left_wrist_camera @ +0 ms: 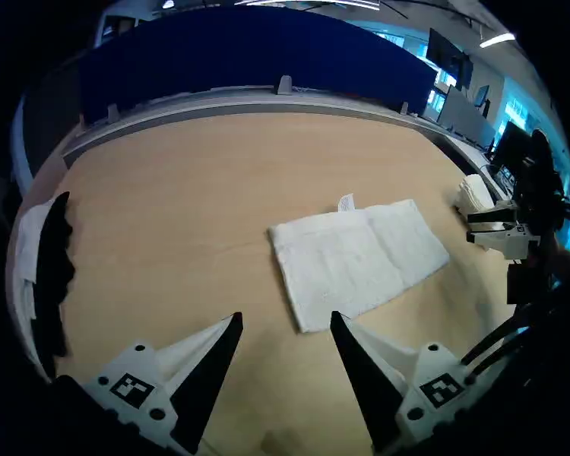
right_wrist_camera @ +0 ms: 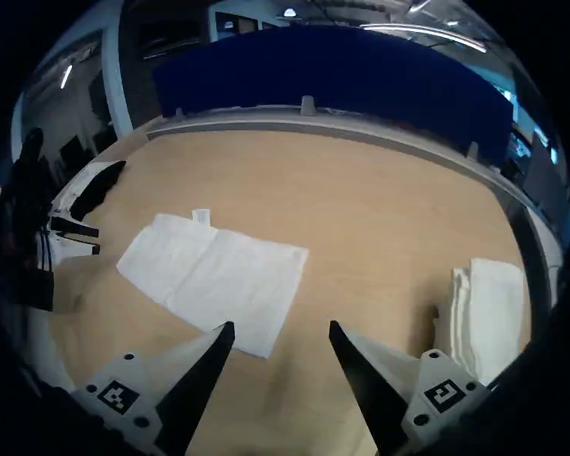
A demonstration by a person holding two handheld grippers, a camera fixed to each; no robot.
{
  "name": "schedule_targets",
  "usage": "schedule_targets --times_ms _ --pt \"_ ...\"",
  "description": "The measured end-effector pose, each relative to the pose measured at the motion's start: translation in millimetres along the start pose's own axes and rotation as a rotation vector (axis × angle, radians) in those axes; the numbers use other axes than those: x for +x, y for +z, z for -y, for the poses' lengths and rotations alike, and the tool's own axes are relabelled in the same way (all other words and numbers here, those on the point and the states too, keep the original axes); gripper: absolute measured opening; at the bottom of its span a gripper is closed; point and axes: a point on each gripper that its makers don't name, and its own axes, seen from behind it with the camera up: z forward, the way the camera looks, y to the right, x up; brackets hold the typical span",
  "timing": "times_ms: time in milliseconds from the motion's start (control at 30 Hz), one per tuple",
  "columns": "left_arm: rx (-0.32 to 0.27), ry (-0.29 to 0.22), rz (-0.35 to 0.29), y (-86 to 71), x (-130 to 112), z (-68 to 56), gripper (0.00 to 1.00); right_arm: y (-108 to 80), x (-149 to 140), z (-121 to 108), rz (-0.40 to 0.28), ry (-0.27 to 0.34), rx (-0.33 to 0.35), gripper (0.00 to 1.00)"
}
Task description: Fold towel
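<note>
Your left tongs [left_wrist_camera: 286, 314] and right tongs [right_wrist_camera: 281, 322] gape wide, holding nothing; the towel [left_wrist_camera: 359, 258] lies flat mid-way across the table [left_wrist_camera: 171, 190], with wood showing all round it.

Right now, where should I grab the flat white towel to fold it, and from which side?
Probably its two near corners, one per gripper, coming in low from the near edge: the towel lies flat, and those corners sit closest to the open left gripper and right gripper.

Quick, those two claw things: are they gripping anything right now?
Left gripper: open, fingers spread, holding nothing.
Right gripper: open, fingers spread, holding nothing.
</note>
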Motion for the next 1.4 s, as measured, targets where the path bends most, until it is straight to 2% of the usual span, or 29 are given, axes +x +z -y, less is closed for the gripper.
schedule_targets --times_ms 233,467,867,1100,1200,1400 --pt "0.026 -0.024 -0.010 -13.5 -7.1 4.6 0.85 -0.1 -5.6 7.9 0.014 -0.055 0.042 0.96" --pt "0.059 -0.038 -0.024 -31.0 -15.5 9.5 0.85 1.4 -14.4 17.4 0.046 -0.143 0.091 0.96" --pt "0.122 -0.103 -0.040 -62.1 -36.8 22.2 0.85 9.5 -31.0 26.5 0.106 -0.268 0.148 0.94" --pt "0.153 -0.125 -0.043 -82.7 -50.9 28.5 0.85 20.0 -41.3 26.6 0.146 -0.326 0.159 0.80" --pt "0.164 -0.139 -0.044 -90.3 -56.0 30.5 0.85 25.2 -45.0 24.4 0.159 -0.335 0.154 0.75" --pt "0.178 -0.162 -0.041 -102.2 -65.4 33.7 0.85 31.1 -51.3 23.2 0.183 -0.335 0.162 0.60"
